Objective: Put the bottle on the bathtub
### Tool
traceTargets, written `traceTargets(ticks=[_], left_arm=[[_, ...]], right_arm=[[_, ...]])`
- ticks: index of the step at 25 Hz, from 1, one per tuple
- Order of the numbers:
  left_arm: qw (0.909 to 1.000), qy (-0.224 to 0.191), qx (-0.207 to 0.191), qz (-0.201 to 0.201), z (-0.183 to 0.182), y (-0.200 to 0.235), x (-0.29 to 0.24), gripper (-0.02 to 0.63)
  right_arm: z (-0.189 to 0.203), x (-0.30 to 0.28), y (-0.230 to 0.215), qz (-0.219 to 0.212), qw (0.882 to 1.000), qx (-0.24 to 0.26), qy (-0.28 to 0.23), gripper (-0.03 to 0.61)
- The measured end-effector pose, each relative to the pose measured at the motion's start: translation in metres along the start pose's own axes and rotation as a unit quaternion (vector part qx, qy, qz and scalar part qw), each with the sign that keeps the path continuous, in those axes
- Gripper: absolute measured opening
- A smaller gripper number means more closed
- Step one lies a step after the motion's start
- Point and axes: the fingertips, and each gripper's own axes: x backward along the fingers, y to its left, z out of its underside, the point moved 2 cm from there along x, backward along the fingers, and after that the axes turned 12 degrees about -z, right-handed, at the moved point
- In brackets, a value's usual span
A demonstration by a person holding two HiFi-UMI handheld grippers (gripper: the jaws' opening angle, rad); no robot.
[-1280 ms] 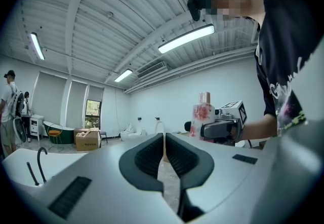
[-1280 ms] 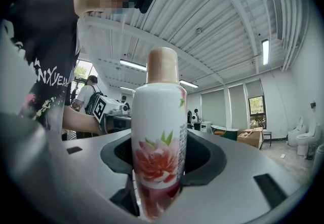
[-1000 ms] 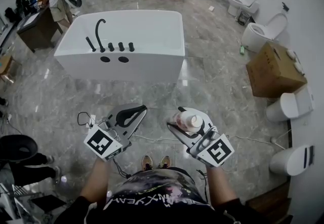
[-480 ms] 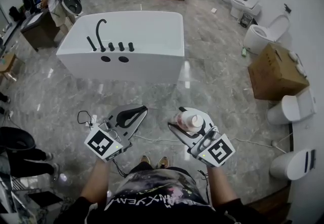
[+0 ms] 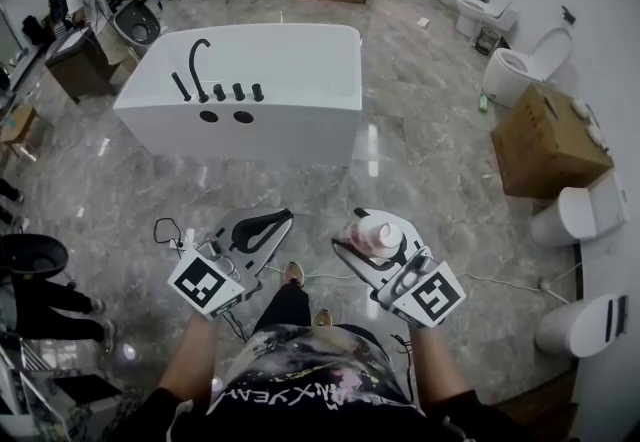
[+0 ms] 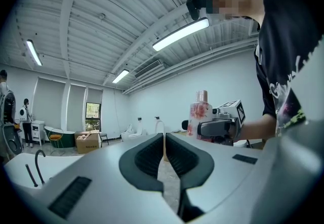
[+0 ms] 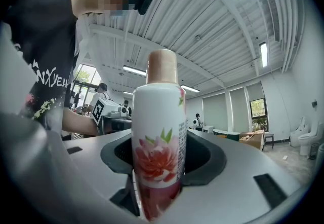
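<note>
Finding: the bottle (image 7: pixel 158 142) is off any surface and carried in the right claw (image 5: pixel 352 230), whose pads pinch its lower body from both sides. In the head view it sits at lower centre-right of the frame, just ahead of the person's torso.

Progress: pickup is judged complete. Placement is not yet done. The bathtub (image 5: pixel 260 140) stands in the upper centre of the head view, well apart from the bottle, with bare floor (image 5: pixel 420 160) between them. What remains, as judged: cover that gap, set the bottle upright on the tub's rim, and release it.

Condition of the bottle: white cylinder standing upright between the pads, with a pink-red flower and green leaves printed on the front, a darker red band at the base, and a column of small print on one side, too fine to read. The cap is tan and rounded. No damage is visible.

Left claw (image 6: pixel 164 142): pressed together, nothing in it, at lower centre-left of the head view beside the right one.

Tub: white, freestanding, with a black faucet (image 5: pixel 198 65) on its near-left ledge.
</note>
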Motion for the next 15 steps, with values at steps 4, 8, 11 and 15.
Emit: traceTargets(ticks=[4,8,11,15], left_arm=[[1.0000,-0.001,-0.005,0.003,0.001,-0.005,-0.004,0.032],[0.9999,-0.002,-0.010,0.000,0.005,-0.002,-0.006,0.032],[0.9999,0.000,-0.015,-0.001,0.011,0.005,-0.007,0.032],[0.9998,-0.013,-0.015,-0.002,0.017,0.011,-0.014,0.032]], right_arm=[[0.003,0.004,-0.002,0.000,1.000,0.003,-0.001,0.224],[0.008,0.001,-0.004,-0.002,1.000,0.006,-0.003,0.224],[0.014,-0.005,-0.006,-0.004,1.000,0.007,-0.003,0.224],[0.023,-0.010,-0.015,-0.006,1.000,0.010,-0.002,0.224]])
